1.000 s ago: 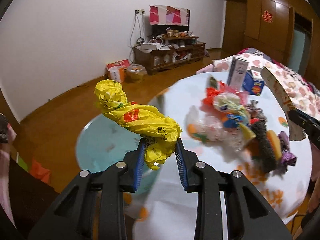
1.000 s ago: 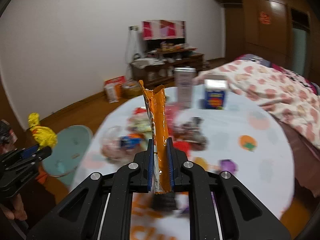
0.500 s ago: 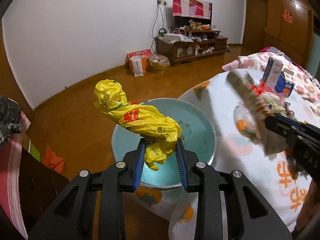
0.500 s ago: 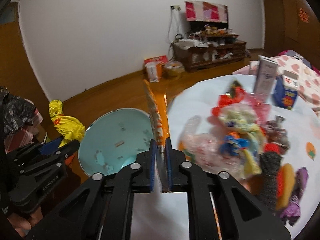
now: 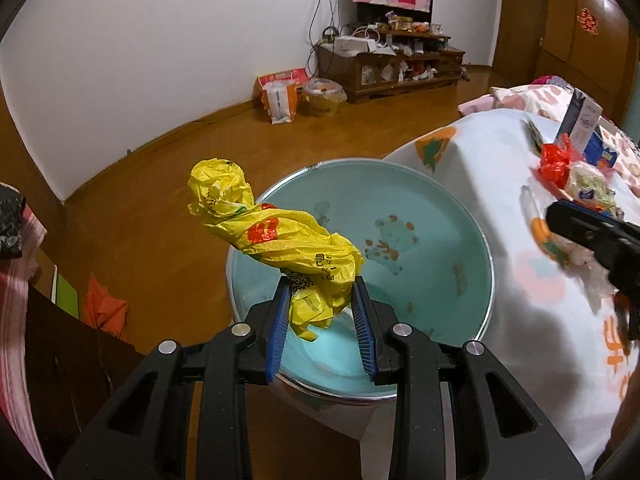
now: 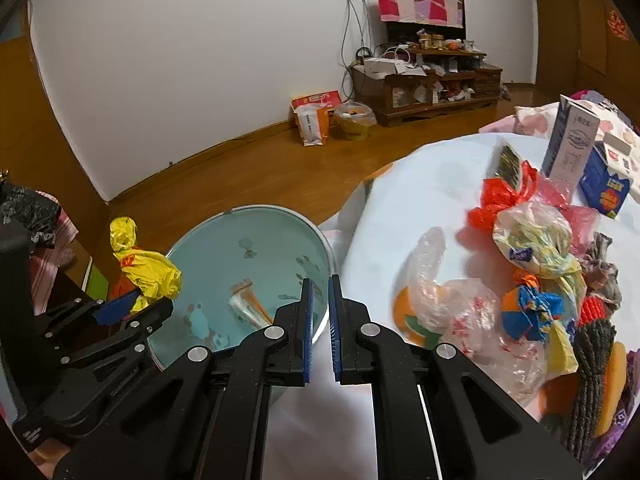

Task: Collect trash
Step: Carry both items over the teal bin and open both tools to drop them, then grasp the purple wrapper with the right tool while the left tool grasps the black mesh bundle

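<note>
Trash from a cluttered table is going into a pale blue enamel basin (image 5: 460,216) that sits low beside the table's edge, where both hands can reach it. One orange-and-white wrapper (image 6: 248,307) lies inside the basin, and the right gripper (image 6: 319,324) above the basin's near rim holds nothing, its blue-padded jaws nearly together with only a thin gap. The left gripper (image 5: 322,320) pinches the lower end of a twisted yellow plastic bag (image 5: 276,236), held over the basin so that, by the look of it, a release would drop the bag straight in; the bag is not yet let go. More waste waits on the table's white printed cloth (image 6: 432,176): a heap of knotted plastic bags (image 6: 532,256) in red, clear and patterned film, with a tall grey carton (image 6: 572,144) and a blue carton (image 6: 608,184) standing behind them. Beyond lies a bare wooden floor (image 5: 168,168) running to a white wall (image 6: 200,64), where a low wooden cabinet (image 6: 428,88) crowded with odds and ends stands under a pink-and-red patchwork cloth (image 6: 420,4). Two filled bags (image 6: 320,120) rest on the floor against the wall.
</note>
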Available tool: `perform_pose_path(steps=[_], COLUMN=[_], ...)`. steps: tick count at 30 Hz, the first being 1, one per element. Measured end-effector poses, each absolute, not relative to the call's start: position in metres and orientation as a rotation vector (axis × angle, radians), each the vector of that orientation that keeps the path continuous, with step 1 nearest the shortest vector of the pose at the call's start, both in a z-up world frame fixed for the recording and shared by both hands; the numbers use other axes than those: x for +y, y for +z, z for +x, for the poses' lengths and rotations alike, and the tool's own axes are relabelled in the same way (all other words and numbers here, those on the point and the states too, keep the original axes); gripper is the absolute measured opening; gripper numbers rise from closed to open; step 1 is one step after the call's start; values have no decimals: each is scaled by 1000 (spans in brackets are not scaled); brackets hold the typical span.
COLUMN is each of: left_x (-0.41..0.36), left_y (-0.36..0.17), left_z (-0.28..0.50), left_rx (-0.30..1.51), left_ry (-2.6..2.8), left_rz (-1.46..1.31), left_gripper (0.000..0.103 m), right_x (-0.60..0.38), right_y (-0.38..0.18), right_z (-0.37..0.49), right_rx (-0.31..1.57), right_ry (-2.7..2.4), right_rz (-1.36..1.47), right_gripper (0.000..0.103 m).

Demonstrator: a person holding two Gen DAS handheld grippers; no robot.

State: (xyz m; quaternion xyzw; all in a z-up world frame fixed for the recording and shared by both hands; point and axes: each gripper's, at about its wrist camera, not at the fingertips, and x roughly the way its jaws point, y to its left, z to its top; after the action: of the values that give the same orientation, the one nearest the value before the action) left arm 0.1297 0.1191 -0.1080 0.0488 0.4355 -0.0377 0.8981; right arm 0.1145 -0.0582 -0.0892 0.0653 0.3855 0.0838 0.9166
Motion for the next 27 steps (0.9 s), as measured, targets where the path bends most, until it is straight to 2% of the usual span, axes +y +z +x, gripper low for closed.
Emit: perform_pose_path(steps=[4,5,6,7,8,10,11,13,27], left_x=[108,105,101,99,96,94,93,90,46], left_y=[-112,-112,-113,-113,-111,-105,-101,-93,-59], left_z=[131,131,132,132,131,126,124,117,76], left_rx=[906,905,905,902,893,879,873,849,773], left_ry=[-98,-103,-106,-97,-87,-93,-95,-73,-101], left_rz=[126,139,156,176,188,191,189,193,205], left_gripper=[34,41,47,62,67,72,80,88,90], right_x=[-65,-67,-69,-72,-75,-84,-87,-97,-187], right_y=[-87,-85,-83,-81,-79,-75,-74,-69,-61], right_z=[105,100,96,91,85,77,74,64,-2], right_rx=[785,777,772,763,757,747,742,724,670], right_ry=[163,160,157,149,141,129,123,101,-93], right_rz=[136,129,128,128,131,138,141,148,216], right_gripper=[10,11,18,26,30,38,40,44,44])
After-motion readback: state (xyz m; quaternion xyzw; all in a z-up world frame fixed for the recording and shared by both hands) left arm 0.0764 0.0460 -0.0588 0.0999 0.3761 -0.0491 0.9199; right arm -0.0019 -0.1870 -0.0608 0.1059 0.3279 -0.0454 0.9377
